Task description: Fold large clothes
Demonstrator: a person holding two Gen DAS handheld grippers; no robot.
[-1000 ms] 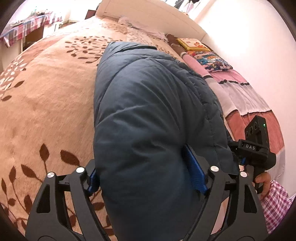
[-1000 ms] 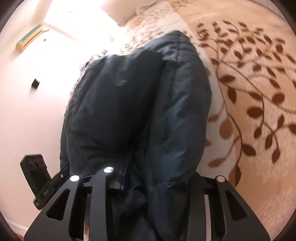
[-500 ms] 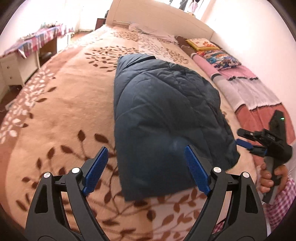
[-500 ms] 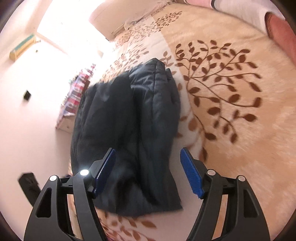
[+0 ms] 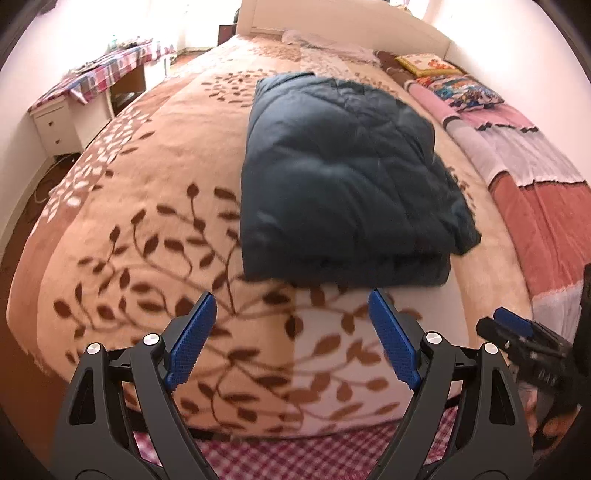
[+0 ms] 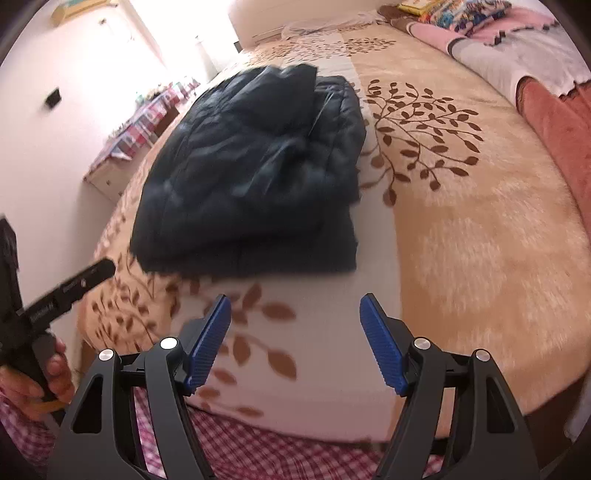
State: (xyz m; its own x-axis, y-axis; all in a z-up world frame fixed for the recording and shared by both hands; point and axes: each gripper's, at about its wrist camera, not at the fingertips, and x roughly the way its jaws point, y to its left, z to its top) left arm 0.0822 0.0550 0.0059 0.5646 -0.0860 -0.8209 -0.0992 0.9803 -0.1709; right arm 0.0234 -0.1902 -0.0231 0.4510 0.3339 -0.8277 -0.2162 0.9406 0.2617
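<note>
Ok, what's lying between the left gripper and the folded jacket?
Only bare leaf-print blanket between the open left gripper and the folded jacket, per the left wrist view.

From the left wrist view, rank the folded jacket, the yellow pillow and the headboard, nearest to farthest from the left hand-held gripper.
Measured from the left hand-held gripper:
1. Folded jacket, just ahead on the blanket.
2. Yellow pillow, far right by the wall.
3. Headboard, across the bed's far end.
</note>
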